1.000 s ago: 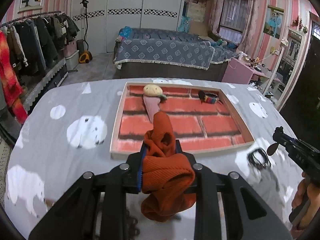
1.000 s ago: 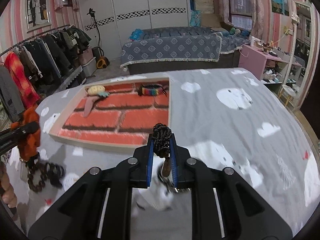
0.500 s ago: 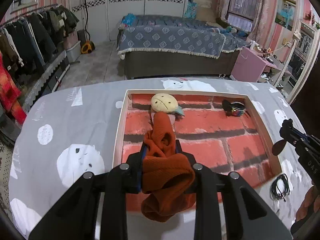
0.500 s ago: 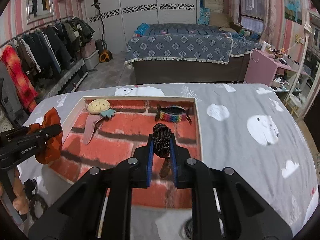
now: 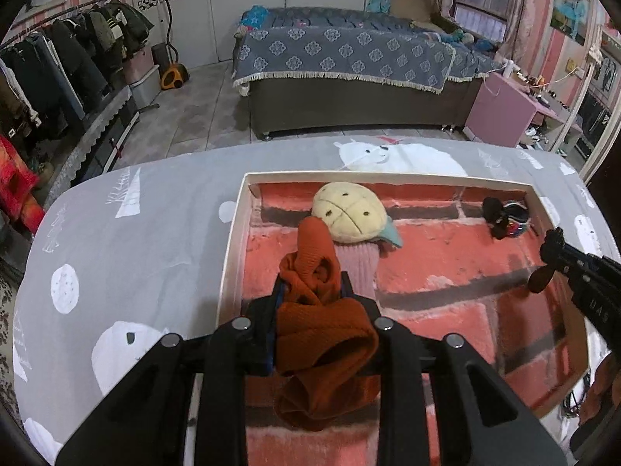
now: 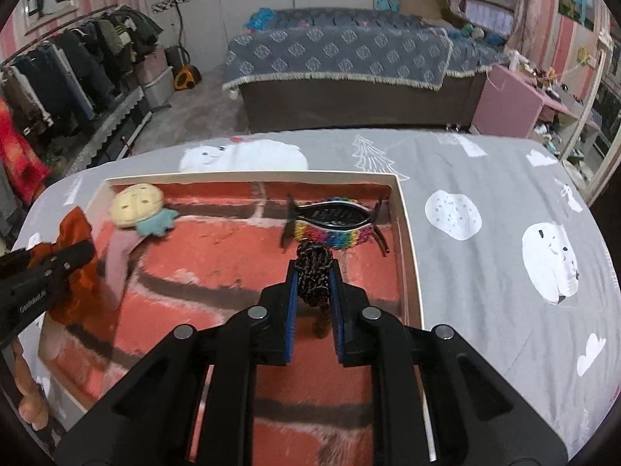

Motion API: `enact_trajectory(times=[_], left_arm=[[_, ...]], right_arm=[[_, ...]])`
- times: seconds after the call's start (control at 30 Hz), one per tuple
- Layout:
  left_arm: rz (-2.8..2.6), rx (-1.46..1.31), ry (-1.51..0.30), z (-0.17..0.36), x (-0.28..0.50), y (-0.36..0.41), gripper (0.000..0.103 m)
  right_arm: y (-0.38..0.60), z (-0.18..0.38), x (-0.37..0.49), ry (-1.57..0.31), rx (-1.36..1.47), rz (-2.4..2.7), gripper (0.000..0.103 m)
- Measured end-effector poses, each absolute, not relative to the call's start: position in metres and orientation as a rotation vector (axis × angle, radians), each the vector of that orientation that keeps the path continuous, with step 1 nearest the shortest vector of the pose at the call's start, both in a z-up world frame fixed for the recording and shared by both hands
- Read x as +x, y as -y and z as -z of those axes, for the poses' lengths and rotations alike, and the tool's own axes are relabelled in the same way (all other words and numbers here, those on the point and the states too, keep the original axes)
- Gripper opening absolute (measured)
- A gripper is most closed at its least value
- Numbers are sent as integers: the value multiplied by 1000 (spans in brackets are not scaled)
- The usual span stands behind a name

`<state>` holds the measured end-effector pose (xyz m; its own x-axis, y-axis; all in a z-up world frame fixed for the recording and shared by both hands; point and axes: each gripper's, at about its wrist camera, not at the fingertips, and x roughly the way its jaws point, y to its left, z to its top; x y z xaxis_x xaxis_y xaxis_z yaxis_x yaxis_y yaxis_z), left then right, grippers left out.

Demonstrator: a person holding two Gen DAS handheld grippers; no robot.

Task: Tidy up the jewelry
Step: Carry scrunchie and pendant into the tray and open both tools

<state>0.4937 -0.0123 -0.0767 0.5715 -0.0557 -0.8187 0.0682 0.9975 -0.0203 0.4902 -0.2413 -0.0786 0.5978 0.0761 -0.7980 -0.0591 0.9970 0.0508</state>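
My left gripper [image 5: 312,291] pinches ribbed orange scrunchie [image 5: 322,334] | right gripper [image 6: 313,283] pinches braided dark cord [image 6: 312,272] | both over white-rimmed tray [image 6: 407,240], brick-print plush floor.

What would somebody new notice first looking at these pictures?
Probably the orange scrunchie bunched in the left gripper, held over the near left part of the brick-patterned tray. Then the dark braided band pinched in the right gripper, just in front of the rainbow hair clip at the tray's far right corner.
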Motion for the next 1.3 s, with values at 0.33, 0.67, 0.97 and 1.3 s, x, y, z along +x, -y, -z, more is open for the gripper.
enact_trajectory(times=[0.33,0.67,0.97,1.3], left_arm=[[70,22,-980,97,514,11,27],[49,35,-966,102,517,14,33],[11,46,-981,100,516,11,53],[54,-8,-907,66,478,4,77]], right_arm=[[246,101,520,-985,4,-54,16],[253,112,529,-1019,50,-50,16],[248,101,521,-984,17,-65,56],[263,49,468,-817,46,-57,97]])
